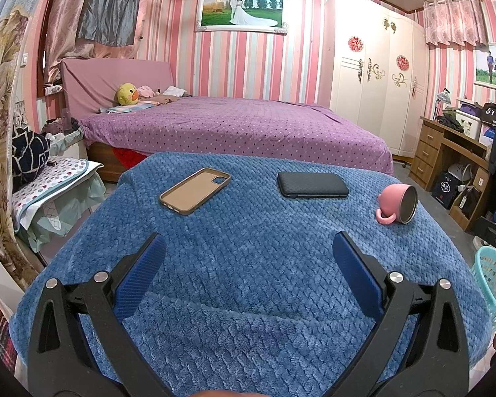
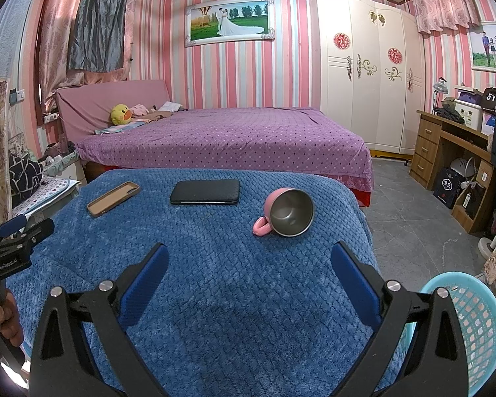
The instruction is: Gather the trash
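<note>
Three things ahead of both claws on a desk (image 2: 215, 297) draped in a blue waffle-knit blanket, none looking like plain rubbish. Nearest the right claw (image 2: 249, 279), just beyond its right finger: a pink mug (image 2: 286, 213) tipped on its side, steel-lined mouth turned toward that camera, handle down against the blanket; interior bare as far as visible. Farther ahead and left of that: a black phone (image 2: 205, 192) lying flat, textured back up, screen side hidden. Farthest left, ahead of the left claw (image 1: 249, 264): a tan phone case (image 1: 195, 190) lying open side up, camera cut-out at its far end. All three well apart from each other and from both claws. Left claw spread wide, blue pads (image 1: 139, 278) bare, gripping nothing, hovering over the near part of the blanket. Right claw likewise spread wide and unloaded; from its camera, the left claw seen side-on at the far left edge, with part of a hand below it cut off by the frame. Down to the right of the right claw, off the desk edge: a turquoise lattice basket (image 2: 479, 324), partly hidden behind the right finger and clipped by the lens rim, contents not discernible.
</note>
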Motion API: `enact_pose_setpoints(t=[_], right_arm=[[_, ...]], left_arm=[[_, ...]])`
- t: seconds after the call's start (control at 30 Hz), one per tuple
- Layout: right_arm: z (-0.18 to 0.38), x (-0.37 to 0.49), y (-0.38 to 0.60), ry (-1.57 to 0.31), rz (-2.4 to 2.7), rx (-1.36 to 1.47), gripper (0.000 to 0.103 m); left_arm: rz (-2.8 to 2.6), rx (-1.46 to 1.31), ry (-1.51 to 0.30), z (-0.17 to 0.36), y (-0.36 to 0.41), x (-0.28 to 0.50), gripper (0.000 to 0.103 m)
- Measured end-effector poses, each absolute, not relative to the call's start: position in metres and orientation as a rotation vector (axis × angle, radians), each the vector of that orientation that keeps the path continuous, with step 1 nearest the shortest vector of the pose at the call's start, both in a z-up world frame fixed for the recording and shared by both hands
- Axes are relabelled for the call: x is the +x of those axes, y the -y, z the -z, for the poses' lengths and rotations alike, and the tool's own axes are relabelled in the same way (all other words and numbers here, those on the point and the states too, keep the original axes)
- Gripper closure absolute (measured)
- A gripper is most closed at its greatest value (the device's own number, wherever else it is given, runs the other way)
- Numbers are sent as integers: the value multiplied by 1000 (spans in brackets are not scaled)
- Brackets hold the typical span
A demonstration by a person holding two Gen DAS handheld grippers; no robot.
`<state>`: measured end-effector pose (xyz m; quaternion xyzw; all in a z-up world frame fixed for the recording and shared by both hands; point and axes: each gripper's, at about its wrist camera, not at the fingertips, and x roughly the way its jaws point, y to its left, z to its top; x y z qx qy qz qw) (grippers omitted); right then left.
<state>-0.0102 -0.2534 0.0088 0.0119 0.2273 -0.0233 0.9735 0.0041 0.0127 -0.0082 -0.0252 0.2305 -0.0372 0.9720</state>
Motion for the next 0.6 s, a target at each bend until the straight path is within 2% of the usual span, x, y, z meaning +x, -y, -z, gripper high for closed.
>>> enact_pose_setpoints(t=[0.6], right_arm=[[-8, -11, 254, -458, 45, 25, 7]], left_arm=[[75, -49, -465, 8, -12, 4, 5]])
